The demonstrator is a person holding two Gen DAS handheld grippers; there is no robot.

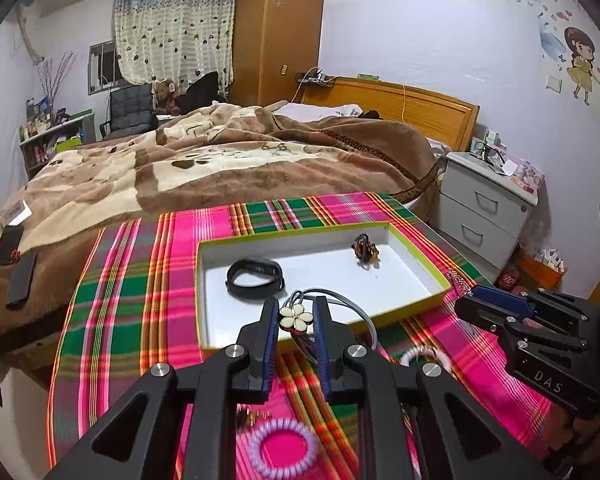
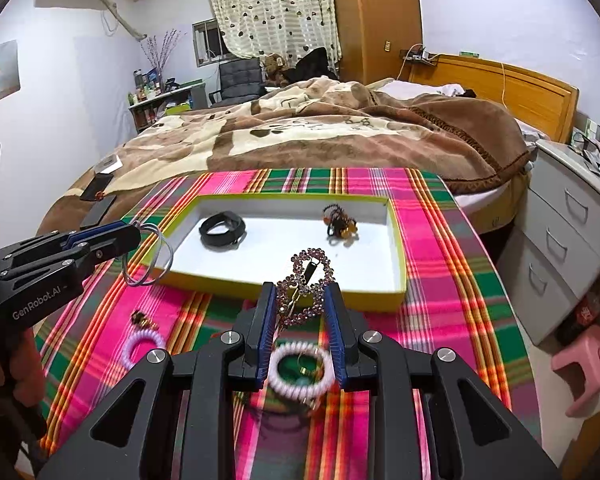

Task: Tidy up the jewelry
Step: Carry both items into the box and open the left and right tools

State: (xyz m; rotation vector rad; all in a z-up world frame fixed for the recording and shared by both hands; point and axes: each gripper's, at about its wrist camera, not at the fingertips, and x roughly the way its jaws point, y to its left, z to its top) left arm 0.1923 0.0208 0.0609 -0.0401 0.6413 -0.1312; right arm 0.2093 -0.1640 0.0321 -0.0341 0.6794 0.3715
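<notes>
My left gripper (image 1: 296, 316) jaws clamp a flower hair tie (image 1: 295, 317) over the near edge of the tray (image 1: 420, 258); my right gripper (image 2: 300, 300) jaws clamp a rhinestone clip (image 2: 306, 284) just near of the tray.

"DAS" is printed on the black body of the right tool (image 1: 466, 298), lower right of the left wrist view. "GenRobot.AI" runs along the left tool (image 2: 138, 232), lower left of the right wrist view.

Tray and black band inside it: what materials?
Tray: looks like cardboard, matte white inside with yellow-green edging; thin, straight folded walls suggest a box lid. Black band: probably rubber or silicone with a smooth, slightly shiny finish; it holds a soft loop shape. Neither is certain from looks alone.
</notes>
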